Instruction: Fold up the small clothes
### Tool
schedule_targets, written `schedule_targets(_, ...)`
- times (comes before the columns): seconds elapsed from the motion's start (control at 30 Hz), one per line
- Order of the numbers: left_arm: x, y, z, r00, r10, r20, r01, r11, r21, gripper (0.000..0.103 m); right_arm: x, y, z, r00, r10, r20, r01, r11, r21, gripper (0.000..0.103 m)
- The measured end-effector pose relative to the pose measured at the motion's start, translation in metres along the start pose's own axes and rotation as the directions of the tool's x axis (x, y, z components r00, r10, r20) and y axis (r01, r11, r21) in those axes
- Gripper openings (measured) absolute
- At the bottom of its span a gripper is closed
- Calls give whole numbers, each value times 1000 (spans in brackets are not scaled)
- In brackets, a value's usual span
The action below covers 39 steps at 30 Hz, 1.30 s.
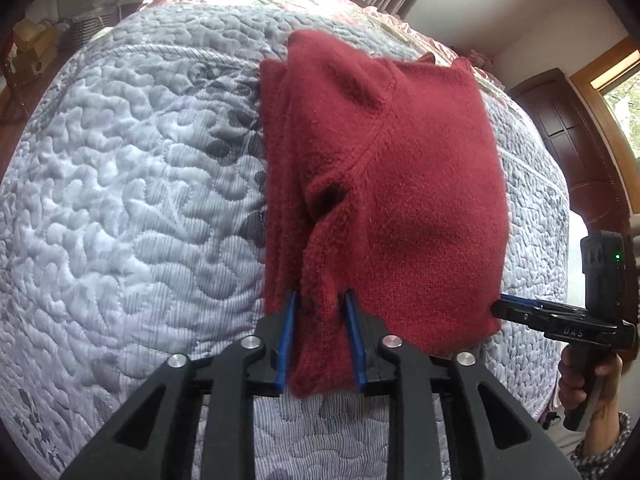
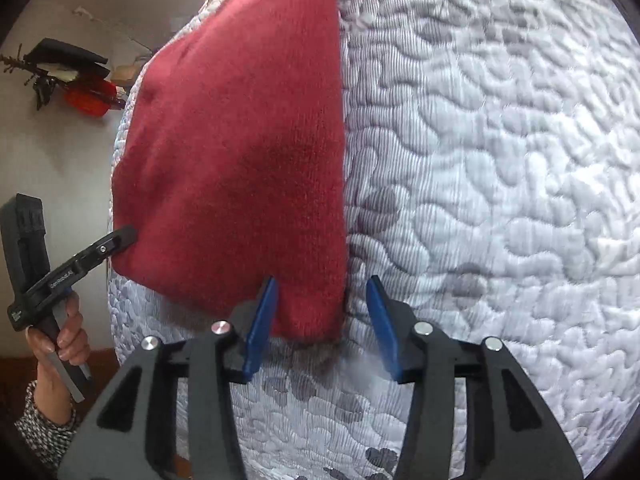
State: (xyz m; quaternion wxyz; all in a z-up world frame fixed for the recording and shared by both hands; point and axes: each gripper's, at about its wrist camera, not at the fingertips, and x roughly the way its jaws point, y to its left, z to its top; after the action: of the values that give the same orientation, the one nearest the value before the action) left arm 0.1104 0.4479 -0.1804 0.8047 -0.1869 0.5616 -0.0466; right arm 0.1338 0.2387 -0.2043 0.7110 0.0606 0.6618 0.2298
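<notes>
A dark red knit sweater (image 1: 400, 184) lies folded into a thick rectangle on the grey quilted bedspread (image 1: 132, 184). My left gripper (image 1: 322, 320) is at its near edge, blue fingers pressed on a bunched fold of the sweater that fills the gap. In the right wrist view the same sweater (image 2: 248, 152) runs away from me, and my right gripper (image 2: 322, 308) stands open with the sweater's near corner between its fingers, touching neither. Each gripper shows in the other's view: the right gripper (image 1: 500, 308) at the sweater's right edge, the left gripper (image 2: 124, 238) at its left corner.
A person's hand (image 1: 576, 376) holds the right gripper's handle, another hand (image 2: 64, 340) the left one. A dark wooden door (image 1: 576, 148) and a window stand beyond the bed's right side. Boxes and a basket (image 1: 92, 24) sit at the back left. Bare quilt (image 2: 500, 200) spreads to the right.
</notes>
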Motion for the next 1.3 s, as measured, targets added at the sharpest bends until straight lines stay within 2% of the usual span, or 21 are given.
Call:
schedule_targets(0.03,-6,2,7,1000,6,14,-6,1000,3,56,-8,2,4,1000,-11,23,11,1000,-9,50)
schedule_targets(0.07,-14,5,18,999,8,46,-8,1000,6,59,-16,2,9,999,-14,44,14,1000,-7,52)
schedule_targets(0.17,-18,13,55,995,18,96,-17,1000,-5,59,-26,3,31,996,-41,83,42,999,-14,54)
schedule_targets(0.23,-11,17,87,993,18,114,-16,1000,-16,59,-27,6,48,990,-94,104,98,995,-32,54)
schedule_targets(0.3,3,21,115,993,32,116,-28,999,-40,59,-24,10,62,989,-97,115,102,994,-40,54)
schedule_targets(0.43,28,20,151,992,31,119,-26,999,-48,59,-14,17,85,987,-105,119,112,992,-55,54)
schedule_targets(0.53,46,16,163,994,38,98,-35,999,-35,58,-4,22,90,987,-112,119,120,991,-62,54)
schedule_targets(0.57,53,13,166,995,47,90,-44,999,-28,58,0,26,91,987,-111,119,119,991,-59,54)
schedule_targets(0.6,55,14,165,995,48,86,-46,999,-23,50,1,25,93,988,-104,118,111,992,-55,54)
schedule_targets(0.63,60,12,166,996,39,79,-37,999,-22,27,3,26,96,989,-95,116,102,994,-49,54)
schedule_targets(0.67,61,11,164,997,33,75,-32,999,-26,25,5,27,99,990,-87,114,93,995,-45,54)
schedule_targets(0.7,58,9,162,994,40,100,-37,999,-29,16,8,30,103,990,-83,113,89,995,-44,54)
schedule_targets(0.73,52,7,161,992,37,120,-34,999,-24,14,9,30,105,990,-79,113,84,995,-44,54)
schedule_targets(0.83,20,10,150,976,40,215,-35,999,-27,13,9,29,110,992,-53,117,58,997,-43,54)
schedule_targets(0.9,9,18,140,967,54,248,-44,998,-48,13,5,25,110,992,-35,122,41,998,-51,55)
schedule_targets(0.97,13,27,136,967,77,243,-61,996,-72,13,5,22,111,992,-28,122,36,997,-63,61)
schedule_targets(1.07,37,38,132,978,101,183,-84,992,-99,13,14,26,115,993,-31,112,39,997,-66,61)
schedule_targets(1.17,39,33,133,976,116,184,-104,992,-74,15,14,27,116,994,-22,109,29,998,-57,61)
schedule_targets(1.2,36,31,134,977,114,182,-103,992,-67,18,13,27,116,994,-23,110,30,998,-60,61)
schedule_targets(1.3,25,27,137,982,98,160,-91,994,-55,36,2,27,114,992,-22,124,31,997,-72,61)
